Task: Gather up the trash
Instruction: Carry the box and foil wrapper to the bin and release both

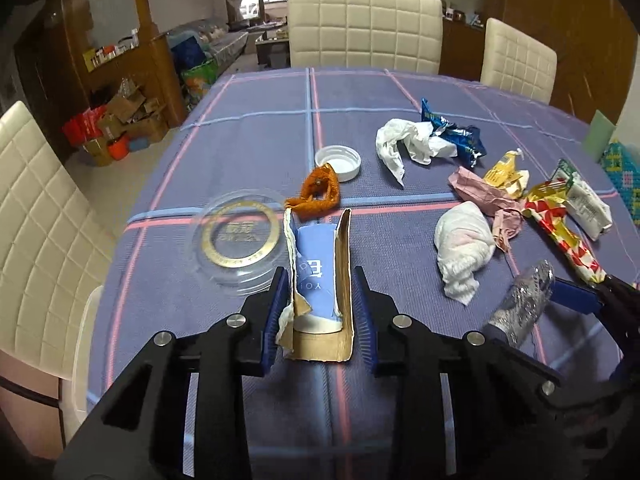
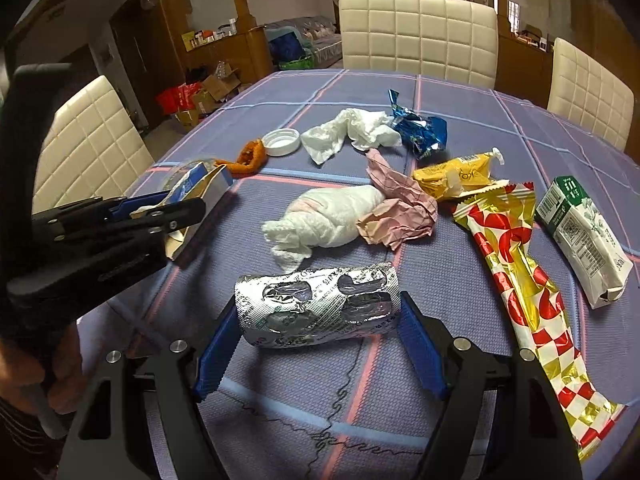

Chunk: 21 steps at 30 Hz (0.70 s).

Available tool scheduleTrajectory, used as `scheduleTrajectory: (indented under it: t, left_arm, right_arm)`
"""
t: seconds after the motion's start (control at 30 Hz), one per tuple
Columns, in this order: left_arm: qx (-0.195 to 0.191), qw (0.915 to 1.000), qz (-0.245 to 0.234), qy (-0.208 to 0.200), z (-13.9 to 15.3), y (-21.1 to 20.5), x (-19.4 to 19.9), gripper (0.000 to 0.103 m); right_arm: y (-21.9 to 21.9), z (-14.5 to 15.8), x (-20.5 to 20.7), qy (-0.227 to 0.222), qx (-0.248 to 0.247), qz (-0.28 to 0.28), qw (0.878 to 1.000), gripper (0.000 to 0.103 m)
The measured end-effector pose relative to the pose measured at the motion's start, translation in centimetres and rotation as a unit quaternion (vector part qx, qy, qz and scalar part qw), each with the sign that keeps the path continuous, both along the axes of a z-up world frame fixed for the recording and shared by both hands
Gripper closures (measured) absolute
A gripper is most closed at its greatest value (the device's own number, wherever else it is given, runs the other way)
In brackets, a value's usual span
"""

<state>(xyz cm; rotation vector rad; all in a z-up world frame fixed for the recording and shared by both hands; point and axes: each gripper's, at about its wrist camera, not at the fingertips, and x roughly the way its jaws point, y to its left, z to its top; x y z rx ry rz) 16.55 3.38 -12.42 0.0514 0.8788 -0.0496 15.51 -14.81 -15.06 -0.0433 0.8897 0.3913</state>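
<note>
A torn blue-and-brown cardboard box (image 1: 316, 280) stands between the blue pads of my left gripper (image 1: 320, 284), which is shut on it. In the right wrist view that left gripper (image 2: 188, 208) holds the box (image 2: 204, 184) tilted above the table at the left. My right gripper (image 2: 318, 304) is shut on a curled silver blister pack (image 2: 316, 304) just over the cloth. The left wrist view shows the same pack (image 1: 524, 300) at its right edge. Both grippers sit near the table's front edge.
Loose trash lies on the checked blue tablecloth (image 2: 280, 400): white tissue (image 2: 348, 128), blue wrapper (image 2: 420, 132), yellow packet (image 2: 456, 172), pink paper (image 2: 396, 208), white wad (image 2: 328, 220), red-gold wrapper (image 2: 524, 272), green carton (image 2: 580, 232), white lid (image 2: 282, 142), orange peel (image 2: 250, 158), clear lid (image 1: 236, 236). Cream chairs surround the table.
</note>
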Motion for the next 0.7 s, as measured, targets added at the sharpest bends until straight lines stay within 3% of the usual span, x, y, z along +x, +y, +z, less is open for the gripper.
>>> scheduleTrajectory:
  t: [0.37,0.7]
  left_arm:
    - [0.002,0.9992,0.017,-0.036,2.6,2.9,-4.7,0.07]
    - [0.001,0.9963,0.067,-0.054,3.8,8.2,-8.6,0.07]
  right_arm:
    - [3.0,2.4,-2.4,-0.032,-0.008,0.033,0.999,0.03]
    - [8.0,3.7,-4.1,-0.053,-0.02,0.079,0.995,0.03]
